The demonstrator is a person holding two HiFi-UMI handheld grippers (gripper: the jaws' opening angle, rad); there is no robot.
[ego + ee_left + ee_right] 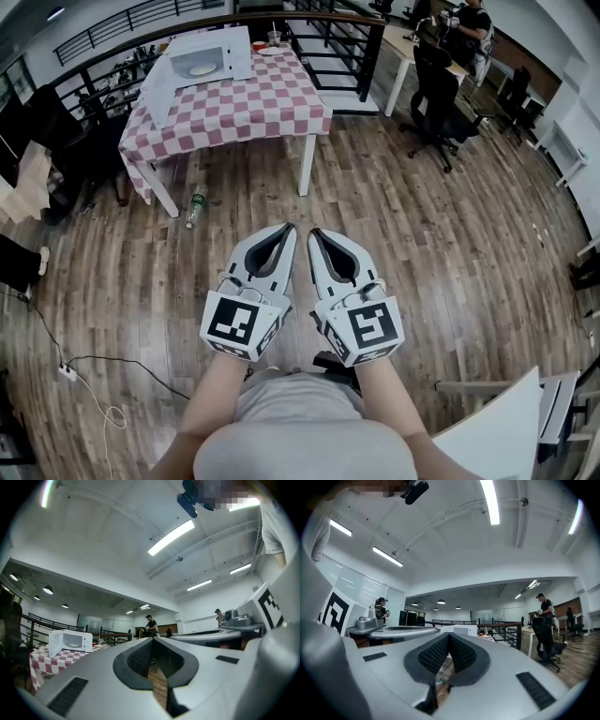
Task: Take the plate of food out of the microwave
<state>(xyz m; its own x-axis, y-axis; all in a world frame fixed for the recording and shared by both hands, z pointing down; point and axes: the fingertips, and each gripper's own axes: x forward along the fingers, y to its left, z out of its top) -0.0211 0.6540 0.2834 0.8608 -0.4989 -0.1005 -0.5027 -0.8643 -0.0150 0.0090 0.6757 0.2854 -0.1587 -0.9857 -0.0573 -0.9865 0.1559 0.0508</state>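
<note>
In the head view, the left gripper (286,230) and the right gripper (317,234) are side by side over the wooden floor (422,244), well apart from the table (244,108) with the red and white checked cloth. Both point towards this table. Each gripper has its two jaws pressed together, with nothing between them. The white microwave (220,52) stands on the far part of the table, with its door swung open to the left. The plate of food (202,69) is inside the microwave. A plastic bottle (195,206) lies on the floor just beside the near left leg of the table. A black office chair (436,108) stands to the right of the table.

In the left gripper view, the jaws meet at their tips and hold nothing. The table (40,660) is far away on the left, and on it the open microwave (70,641) shows the plate (73,644) inside.

In the right gripper view, the jaws are also fully closed and empty. The side of the microwave (464,630) shows just above the tips. The office chair (546,644) and a standing person (544,605) are to the right of the table.
</note>
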